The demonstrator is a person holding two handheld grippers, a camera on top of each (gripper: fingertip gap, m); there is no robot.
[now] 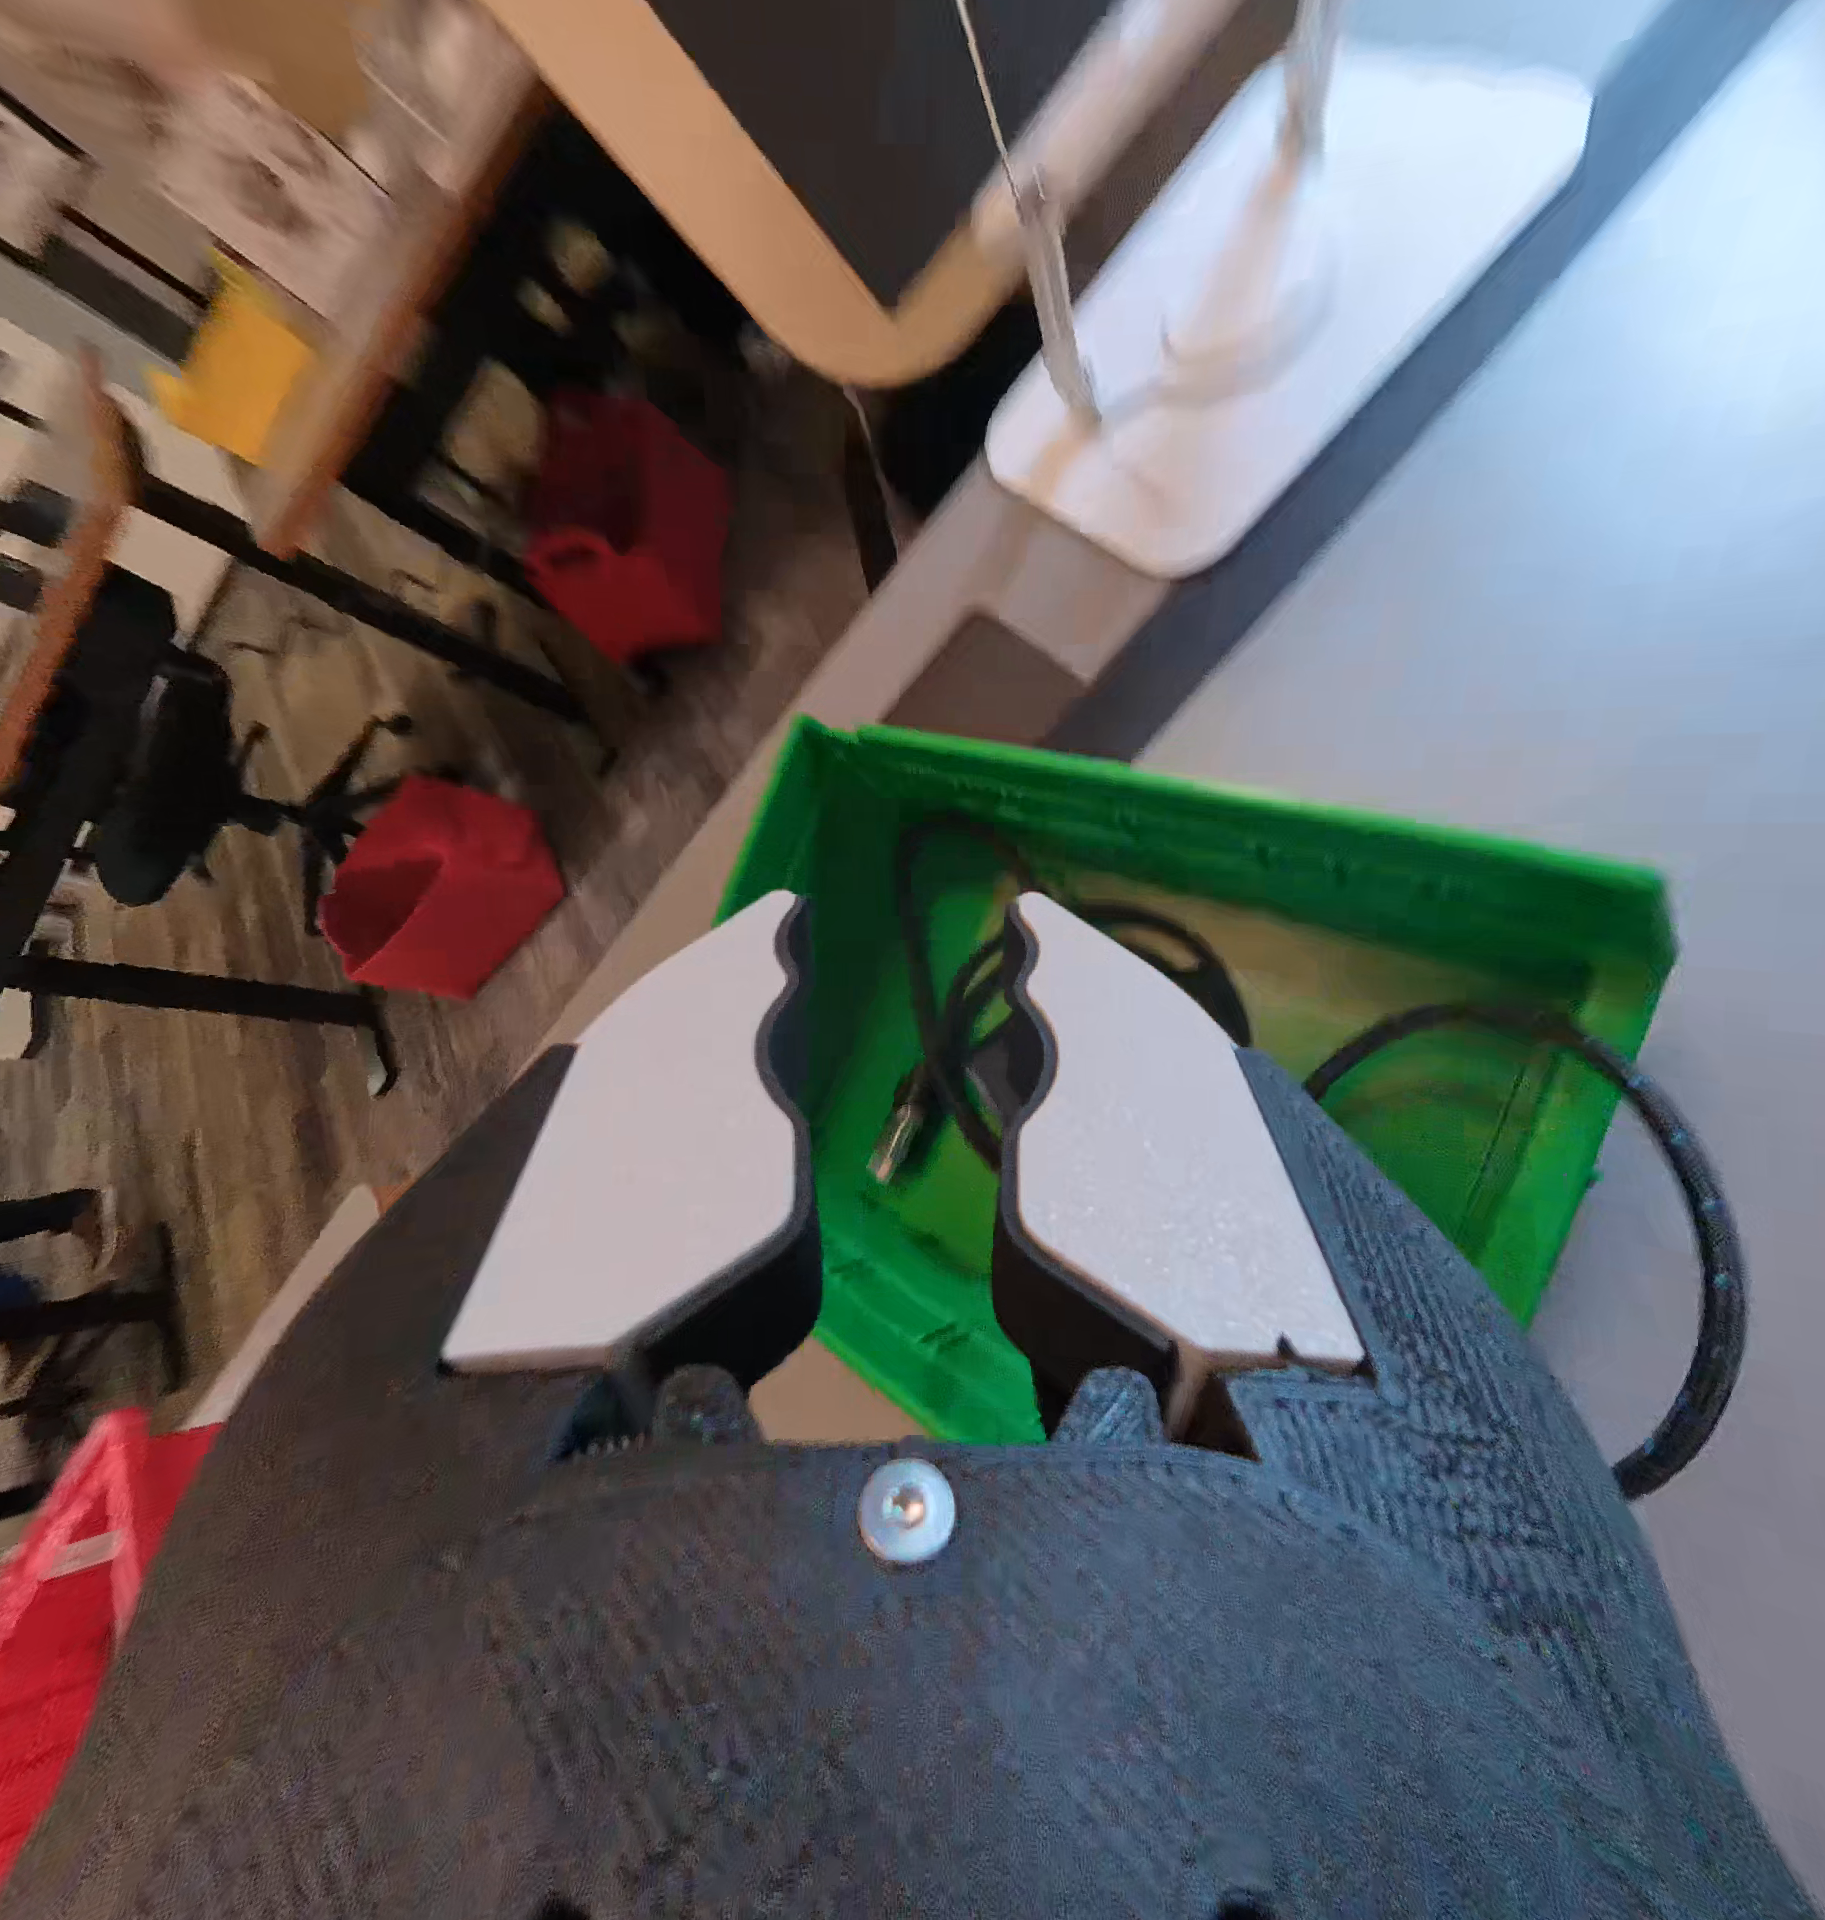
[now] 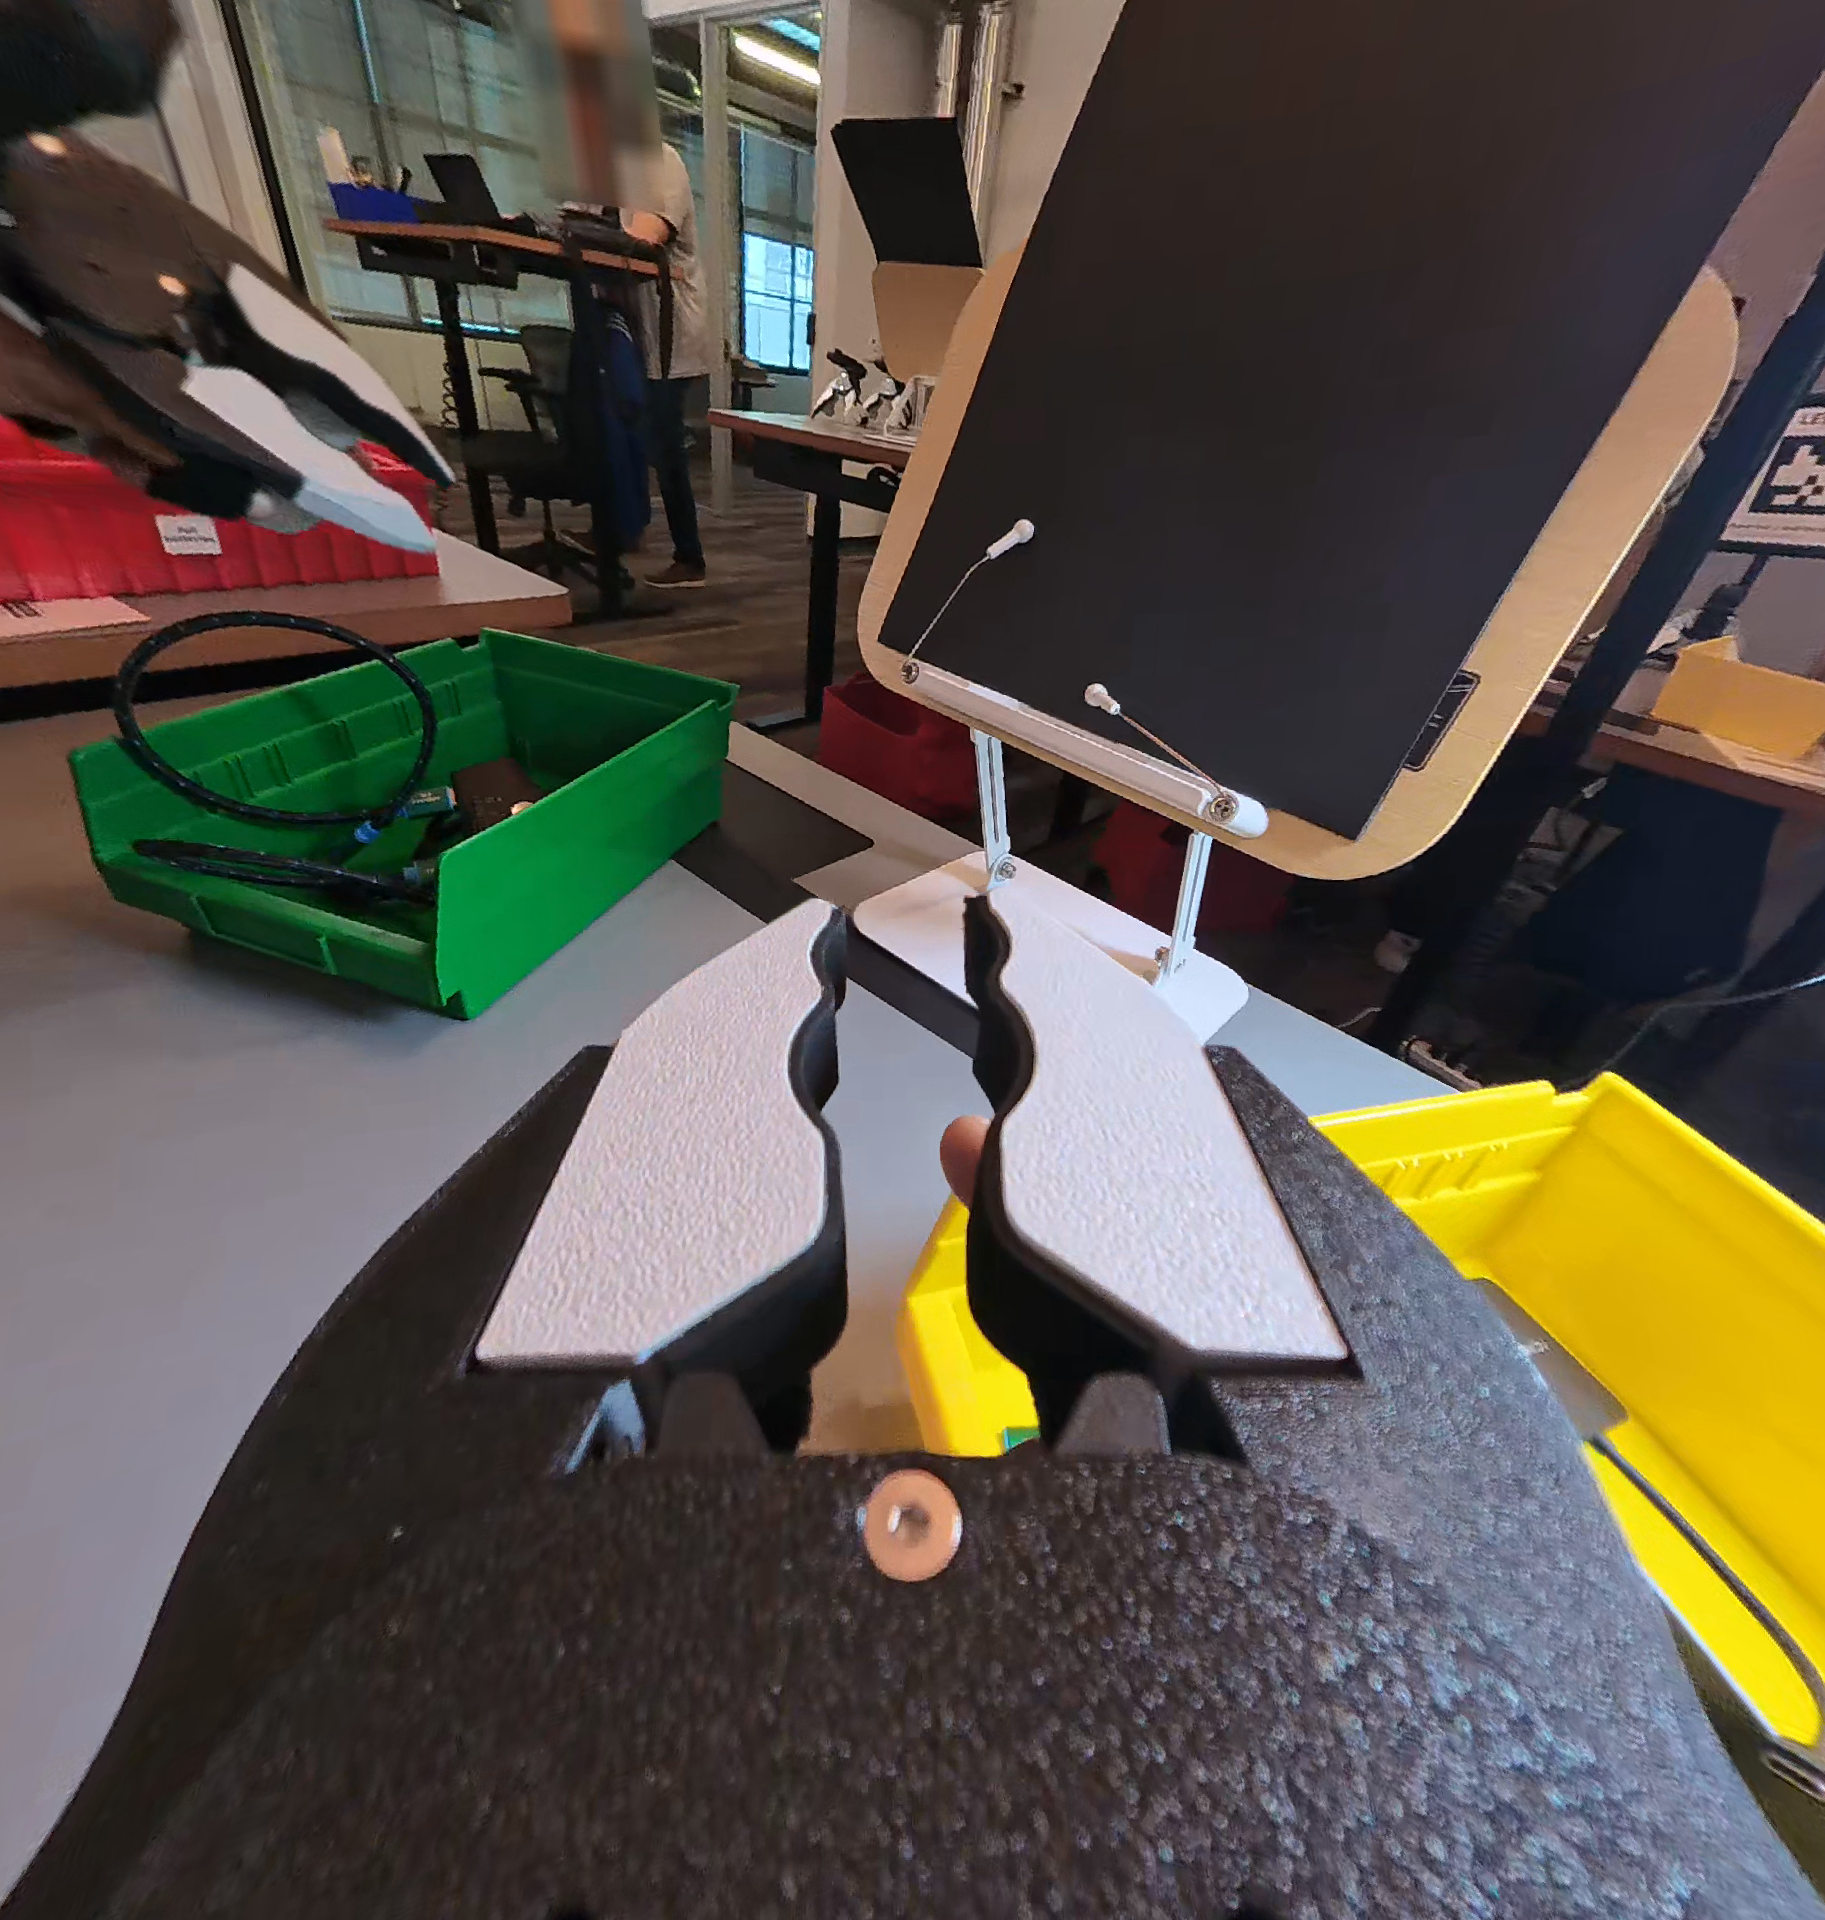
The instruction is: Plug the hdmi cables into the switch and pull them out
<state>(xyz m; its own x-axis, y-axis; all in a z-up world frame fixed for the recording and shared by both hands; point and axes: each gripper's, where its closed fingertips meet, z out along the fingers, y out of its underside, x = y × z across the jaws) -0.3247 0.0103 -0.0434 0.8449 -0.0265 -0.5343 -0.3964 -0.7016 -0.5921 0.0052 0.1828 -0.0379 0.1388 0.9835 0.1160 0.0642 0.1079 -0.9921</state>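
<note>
A green bin (image 1: pixel 1251 831) (image 2: pixel 575 831) on the grey table holds coiled black HDMI cables (image 1: pixel 949 997) (image 2: pixel 274 717) and a dark box, the switch (image 2: pixel 497 795). A silver plug (image 1: pixel 892 1138) lies on the bin floor. One cable loops over the bin's rim (image 1: pixel 1697 1226). My left gripper (image 1: pixel 903 914) is open and empty, hovering above the bin's near corner; it also shows in the right wrist view (image 2: pixel 399 509), above and left of the bin. My right gripper (image 2: pixel 903 914) is open and empty over the table, right of the bin.
A yellow bin (image 2: pixel 1614 1299) sits at the right, a black cable (image 2: pixel 1718 1621) over its rim. A black board on a white stand (image 2: pixel 1303 416) rises behind. A red bin (image 2: pixel 108 540) stands on a table at far left. A person stands far back. Red bins (image 1: pixel 440 894) sit on the floor. Across from one pair of fingers to the other is roughly 40 centimetres.
</note>
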